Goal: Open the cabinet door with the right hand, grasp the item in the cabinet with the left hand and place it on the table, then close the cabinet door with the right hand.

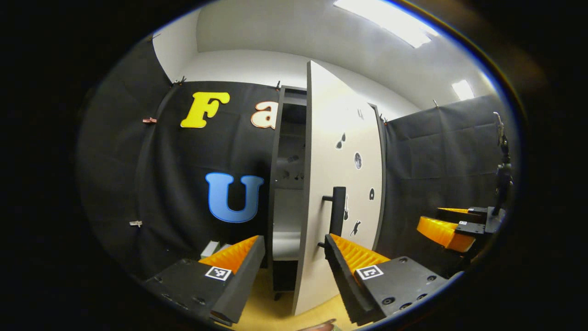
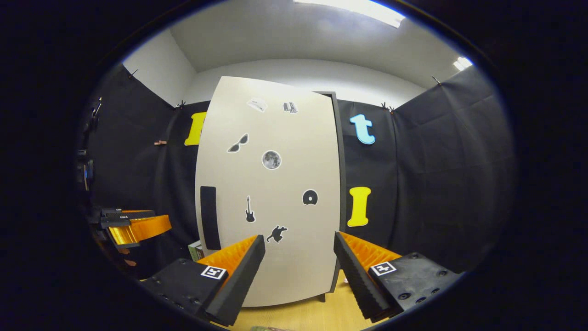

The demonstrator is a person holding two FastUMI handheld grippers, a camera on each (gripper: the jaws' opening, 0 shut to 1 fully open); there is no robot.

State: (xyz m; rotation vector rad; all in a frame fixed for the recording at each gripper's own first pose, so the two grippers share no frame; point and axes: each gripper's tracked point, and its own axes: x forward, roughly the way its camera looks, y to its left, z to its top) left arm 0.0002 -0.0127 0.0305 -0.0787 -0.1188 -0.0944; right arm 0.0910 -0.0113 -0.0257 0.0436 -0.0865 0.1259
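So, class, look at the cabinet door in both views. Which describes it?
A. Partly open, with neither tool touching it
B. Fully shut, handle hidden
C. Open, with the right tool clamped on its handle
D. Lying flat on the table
A: in the left gripper view the cabinet door stands ajar, showing the cabinet's shelves beside it, and both the left tool and the right tool are open, holding nothing.

from my left gripper (image 1: 294, 259) i see its two fingers spread wide, nothing between them. ahead, the cabinet door (image 1: 342, 184) stands partly open, its black handle (image 1: 337, 210) facing me, pale shelves (image 1: 287, 230) visible inside. the right gripper (image 1: 452, 227) sits off to the right, near the door.
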